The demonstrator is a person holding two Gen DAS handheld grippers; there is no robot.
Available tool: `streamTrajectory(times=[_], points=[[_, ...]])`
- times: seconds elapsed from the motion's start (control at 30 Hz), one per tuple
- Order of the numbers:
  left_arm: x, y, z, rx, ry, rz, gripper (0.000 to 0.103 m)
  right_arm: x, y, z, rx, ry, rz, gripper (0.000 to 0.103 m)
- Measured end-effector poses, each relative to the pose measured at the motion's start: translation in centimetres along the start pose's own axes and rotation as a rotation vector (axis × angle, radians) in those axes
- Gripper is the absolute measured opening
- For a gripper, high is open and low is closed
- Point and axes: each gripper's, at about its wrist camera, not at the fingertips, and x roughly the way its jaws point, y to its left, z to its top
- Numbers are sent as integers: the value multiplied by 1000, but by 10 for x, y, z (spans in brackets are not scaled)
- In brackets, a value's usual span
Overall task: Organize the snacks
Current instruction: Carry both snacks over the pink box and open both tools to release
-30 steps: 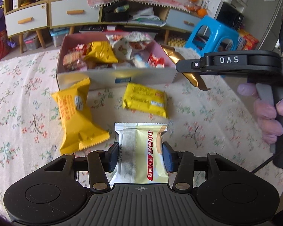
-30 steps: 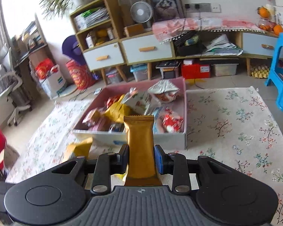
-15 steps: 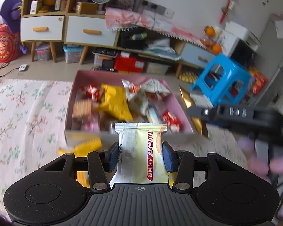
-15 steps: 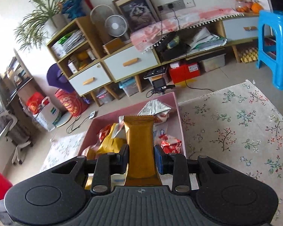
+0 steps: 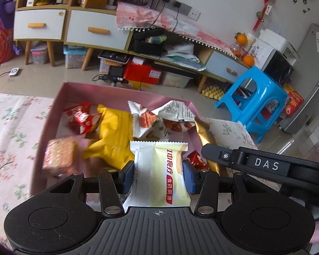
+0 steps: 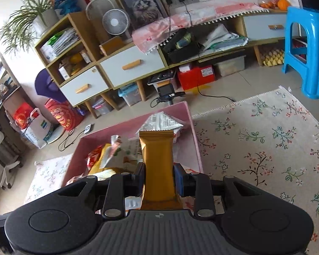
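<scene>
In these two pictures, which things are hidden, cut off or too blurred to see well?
- Left wrist view: the pink box has its near wall hidden behind the left claw and its white and yellow packet.
- Left wrist view: the reddish snack is blurred; its print is unreadable.
- Right wrist view: the gold packet in the right claw hides the snacks behind it.
- Right wrist view: the blue stool is cut by the right edge.

Wrist views, seemingly above pink box [image 5: 125, 89]

The left gripper [image 5: 158, 175] fills the frame's bottom with pads clamped, and the right gripper [image 6: 158, 178] likewise, tilted downward.
</scene>
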Motion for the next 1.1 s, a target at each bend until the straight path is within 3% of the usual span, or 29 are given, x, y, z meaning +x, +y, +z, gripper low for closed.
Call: streamTrajectory(times=[0.3,0.4,0.57,0.63,0.67,0.93,1.1], points=[[16,-5,-6,47,-33,23,46,2,-6,5,6,-24,-5,23],[15,-6,-10,54,-41,33,48,-1,-7,5,9,-29,-16,37],[6,-8,-16,66,-49,37,65,-9,-5,7,5,-46,-18,50],[1,-9,-17,74,-56,48,73,-12,-4,7,1,-48,-24,65],[-2,-10,-17,79,-58,50,74,-14,-4,7,-2,-49,-28,67],[-33,-15,-21,103,-74,59,87,-31,1,3,-30,-54,-57,79],[-51,-16,-24,100,-75,56,89,-43,8,-3,-56,-50,-68,82]])
